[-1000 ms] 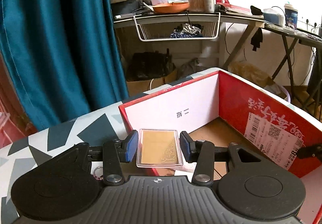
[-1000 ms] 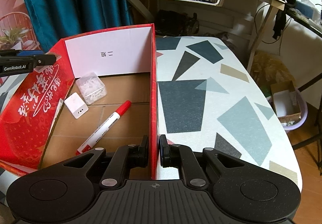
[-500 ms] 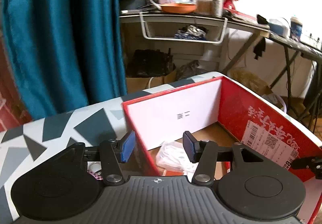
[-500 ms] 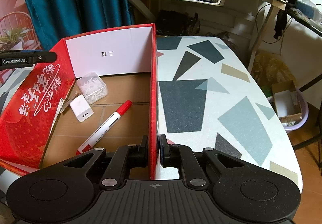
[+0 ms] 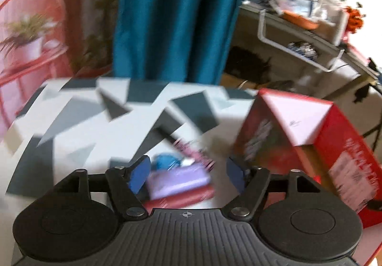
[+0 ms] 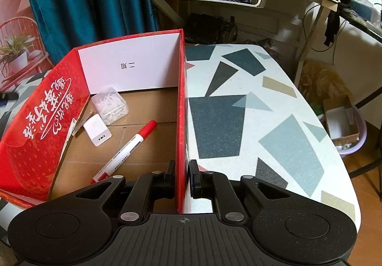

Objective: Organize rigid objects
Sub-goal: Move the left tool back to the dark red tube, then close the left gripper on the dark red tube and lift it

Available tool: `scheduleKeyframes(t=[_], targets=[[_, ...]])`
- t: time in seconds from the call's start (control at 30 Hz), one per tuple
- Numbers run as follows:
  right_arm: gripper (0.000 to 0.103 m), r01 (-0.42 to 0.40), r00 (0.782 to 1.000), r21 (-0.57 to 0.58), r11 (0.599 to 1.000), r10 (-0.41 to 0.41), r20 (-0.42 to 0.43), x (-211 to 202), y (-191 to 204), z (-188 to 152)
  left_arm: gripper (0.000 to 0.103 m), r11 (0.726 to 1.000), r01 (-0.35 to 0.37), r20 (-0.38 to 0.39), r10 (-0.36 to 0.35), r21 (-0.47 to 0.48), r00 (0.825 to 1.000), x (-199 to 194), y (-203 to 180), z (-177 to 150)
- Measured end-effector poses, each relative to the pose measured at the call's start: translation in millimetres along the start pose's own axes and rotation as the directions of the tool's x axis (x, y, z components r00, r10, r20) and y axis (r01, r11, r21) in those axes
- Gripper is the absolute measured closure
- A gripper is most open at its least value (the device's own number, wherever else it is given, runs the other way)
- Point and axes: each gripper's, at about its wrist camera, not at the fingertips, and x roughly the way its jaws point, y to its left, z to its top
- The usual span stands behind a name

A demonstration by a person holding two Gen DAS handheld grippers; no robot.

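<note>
The right gripper (image 6: 181, 181) is pinching the near wall of the red box (image 6: 38, 137), steadying it on the patterned table (image 6: 274, 103). Inside lie a red marker (image 6: 126, 151), a white adapter (image 6: 97, 130) and a clear case (image 6: 109, 104). The left gripper (image 5: 187, 178) hangs over a blurred pile (image 5: 181, 175) beside the box, jaws opening, nothing pressed between them. Those pieces look small, stiff and light, so I'd grab across a flat pair of sides. Only the right view shows the box's contents; only the left shows the pile, too smeared to name
</note>
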Motion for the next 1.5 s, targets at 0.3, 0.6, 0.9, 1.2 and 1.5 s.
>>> scheduleKeyframes(t=[0.3, 0.6, 0.9, 1.2, 1.5], targets=[[0.093, -0.002, 1.0, -0.01, 1.0, 0.002, 0.003, -0.5, 0.3, -0.1, 0.008, 0.998, -0.045, -0.105, 0.04, -0.047, 0.994, 21.6, 13.1, -22.4], [0.093, -0.001, 1.0, -0.019, 1.0, 0.001, 0.003, 0.0, 0.8, 0.0, 0.0, 0.98, -0.165, -0.24, 0.134, -0.113, 0.961, 59.9, 2.0, -19.0], [0.093, -0.002, 1.0, -0.031, 1.0, 0.002, 0.004, -0.3, 2.0, -0.8, 0.0, 0.957, -0.222, -0.3, 0.16, -0.186, 0.94, 75.1, -2.4, -13.4], [0.093, -0.001, 1.0, -0.032, 0.999, 0.001, 0.003, -0.4, 1.9, -0.6, 0.0, 0.949, -0.246, -0.31, 0.177, -0.198, 0.934, 83.8, -5.3, -11.1], [0.093, -0.001, 1.0, -0.031, 1.0, 0.001, 0.003, 0.0, 2.3, -0.7, 0.001, 0.972, -0.228, -0.264, 0.204, -0.064, 0.943, 76.2, -19.4, -22.4]])
